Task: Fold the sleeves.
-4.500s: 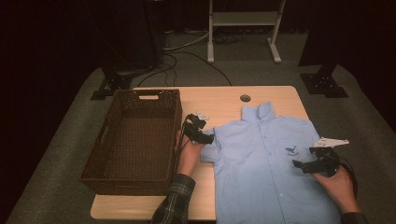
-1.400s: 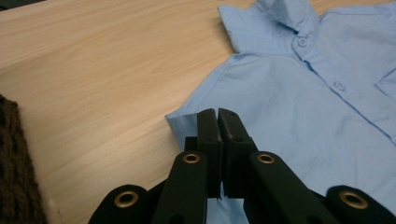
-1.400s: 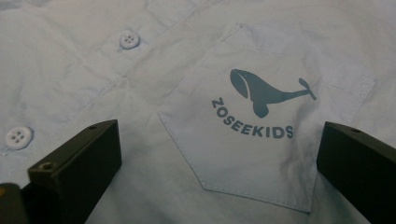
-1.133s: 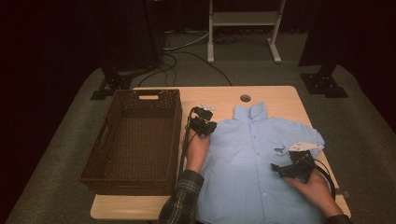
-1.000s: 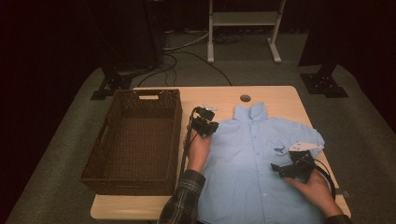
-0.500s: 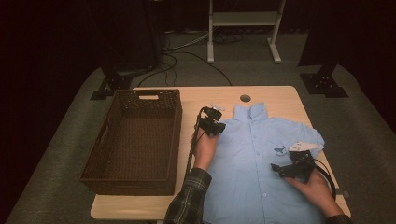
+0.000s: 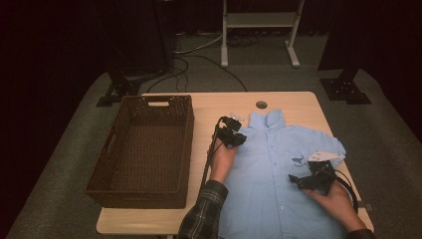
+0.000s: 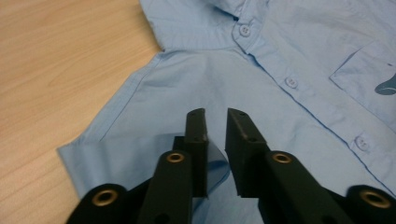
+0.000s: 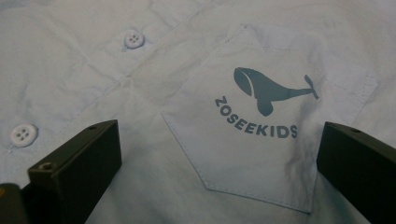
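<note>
A light blue buttoned shirt (image 7: pixel 271 169) lies flat on the table, collar at the far end. My left gripper (image 7: pixel 233 135) hovers at the shirt's left shoulder, near the collar. In the left gripper view its jaws stand almost together (image 8: pixel 217 114), with a fold of the sleeve (image 8: pixel 214 161) caught between them. The shoulder seam and collar button (image 8: pixel 243 30) lie ahead of it. My right gripper (image 7: pixel 298 180) rests low over the chest. Its jaws are wide open (image 9: pixel 219 129) either side of the pocket with the whale print (image 9: pixel 271 91).
A dark woven basket (image 7: pixel 107 149) stands on the left half of the wooden table (image 7: pixel 209 107). A round cable hole (image 7: pixel 261 105) sits near the far edge. Beyond the table are stand legs (image 7: pixel 224 55) and floor cables.
The left gripper has moved away from the person along the shirt's left side toward the collar, and the left sleeve now lies folded inward. The right gripper shifted onto the chest earlier, then stayed still.
</note>
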Action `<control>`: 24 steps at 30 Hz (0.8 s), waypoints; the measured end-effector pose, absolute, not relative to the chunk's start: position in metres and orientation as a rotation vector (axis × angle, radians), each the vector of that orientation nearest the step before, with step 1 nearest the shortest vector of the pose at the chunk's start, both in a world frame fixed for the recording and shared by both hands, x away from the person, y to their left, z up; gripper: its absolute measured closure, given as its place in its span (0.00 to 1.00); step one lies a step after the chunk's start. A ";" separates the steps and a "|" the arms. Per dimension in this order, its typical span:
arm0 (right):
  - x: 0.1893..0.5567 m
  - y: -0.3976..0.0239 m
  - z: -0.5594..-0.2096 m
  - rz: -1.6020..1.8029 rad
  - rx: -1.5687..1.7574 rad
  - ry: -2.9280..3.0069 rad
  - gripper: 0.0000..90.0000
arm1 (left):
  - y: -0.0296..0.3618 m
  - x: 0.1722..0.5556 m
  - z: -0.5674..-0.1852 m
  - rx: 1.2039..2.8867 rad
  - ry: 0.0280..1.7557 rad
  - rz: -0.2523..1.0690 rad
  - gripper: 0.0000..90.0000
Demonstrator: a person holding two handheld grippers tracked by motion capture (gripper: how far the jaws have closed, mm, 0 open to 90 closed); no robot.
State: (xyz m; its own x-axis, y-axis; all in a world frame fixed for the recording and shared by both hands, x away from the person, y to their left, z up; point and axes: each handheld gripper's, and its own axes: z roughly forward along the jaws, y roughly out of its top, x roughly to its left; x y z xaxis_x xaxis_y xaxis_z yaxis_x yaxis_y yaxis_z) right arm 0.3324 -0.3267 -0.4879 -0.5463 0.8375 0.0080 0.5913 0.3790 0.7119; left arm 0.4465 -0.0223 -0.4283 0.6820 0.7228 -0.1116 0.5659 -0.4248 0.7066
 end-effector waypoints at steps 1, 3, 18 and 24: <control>0.332 -0.327 -0.488 0.963 1.245 2.290 0.00 | -0.023 0.446 -0.427 2.143 0.981 0.279 0.81; 0.332 -0.327 -0.488 0.963 1.245 2.290 0.00 | -0.023 0.445 -0.424 2.140 0.972 0.301 0.74; 0.332 -0.327 -0.488 0.963 1.244 2.290 0.00 | -0.010 0.432 -0.423 2.128 0.966 0.322 0.07; 0.332 -0.327 -0.488 0.964 1.243 2.290 0.00 | -0.005 0.418 -0.434 2.124 0.935 0.331 0.00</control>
